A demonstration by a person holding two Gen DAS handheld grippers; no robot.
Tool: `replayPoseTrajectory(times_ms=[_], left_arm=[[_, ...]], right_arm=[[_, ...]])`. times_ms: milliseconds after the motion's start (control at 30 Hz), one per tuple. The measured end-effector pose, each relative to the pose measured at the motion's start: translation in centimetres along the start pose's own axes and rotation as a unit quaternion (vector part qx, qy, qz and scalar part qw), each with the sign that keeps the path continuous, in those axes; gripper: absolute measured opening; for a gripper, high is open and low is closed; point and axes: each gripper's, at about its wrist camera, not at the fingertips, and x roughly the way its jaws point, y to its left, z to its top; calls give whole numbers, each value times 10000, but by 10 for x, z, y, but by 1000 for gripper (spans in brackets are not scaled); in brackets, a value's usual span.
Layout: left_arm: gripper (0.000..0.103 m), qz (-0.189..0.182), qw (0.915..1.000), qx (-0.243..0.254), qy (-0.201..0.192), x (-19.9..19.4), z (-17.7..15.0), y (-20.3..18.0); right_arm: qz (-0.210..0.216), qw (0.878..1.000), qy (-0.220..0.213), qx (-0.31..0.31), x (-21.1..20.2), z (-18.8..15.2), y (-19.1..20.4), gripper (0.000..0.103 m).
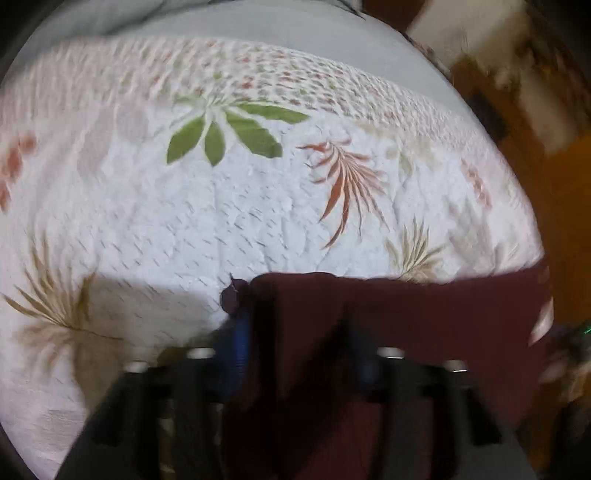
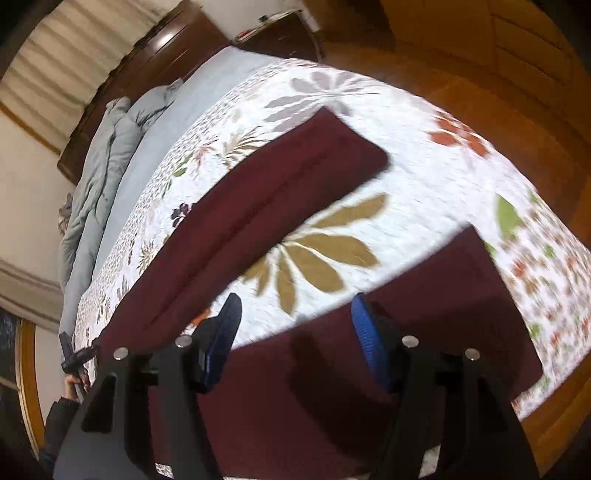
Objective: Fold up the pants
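Note:
The dark maroon pants (image 2: 258, 206) lie spread on a white floral bedspread (image 2: 424, 206), one leg running up the bed, the other leg (image 2: 443, 295) nearer my right gripper. My right gripper (image 2: 295, 325) hovers above the pants with its blue-padded fingers (image 2: 225, 332) wide apart and nothing between them. In the left wrist view, maroon pants fabric (image 1: 369, 332) drapes over my left gripper (image 1: 299, 332); its blue fingers (image 1: 236, 339) are close together with cloth pinched between them. The left gripper also shows small at the far left of the right wrist view (image 2: 74, 358).
The bedspread (image 1: 221, 206) covers most of the bed. A grey sheet and grey pillows (image 2: 110, 155) lie at the head, by a dark wooden headboard (image 2: 155, 55). Orange-brown wooden floor (image 2: 498, 74) surrounds the bed. A dark nightstand (image 2: 280, 33) stands beyond.

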Motion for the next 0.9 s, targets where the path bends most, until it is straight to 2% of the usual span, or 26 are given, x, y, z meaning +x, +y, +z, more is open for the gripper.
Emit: replayPoseTrajectory(times_ms=[100,267,433,600,667,767,900], left_arm=[[29,141,9999,62,-60,1,-3,-4],[28,-61,9997,-156,-180,-4,-9,1],[28,-60,9991,-349,-240,-4,-11,4],[29,0,9987,-457,-209,-2,-9,3],[30,15,9986,-492,-187,-1,-8,3],[33,38,9982,-579,-175,1,-6,3],[38,20,9975,-679,-213,3,-7,4]], right_arm=[[238,9994,61,-249,9,29,8,63],[460,9978,266,-394,26,102,1,71],[267,9968,547,-514,63,163,-18,71],[121,9933,888,-724,106,187,-33,71],[191,9921,1010,-718,118,192,-39,71],[357,9889,1126,-896,127,196,-41,77],[488,9867,1210,-969,127,202,-47,77]])
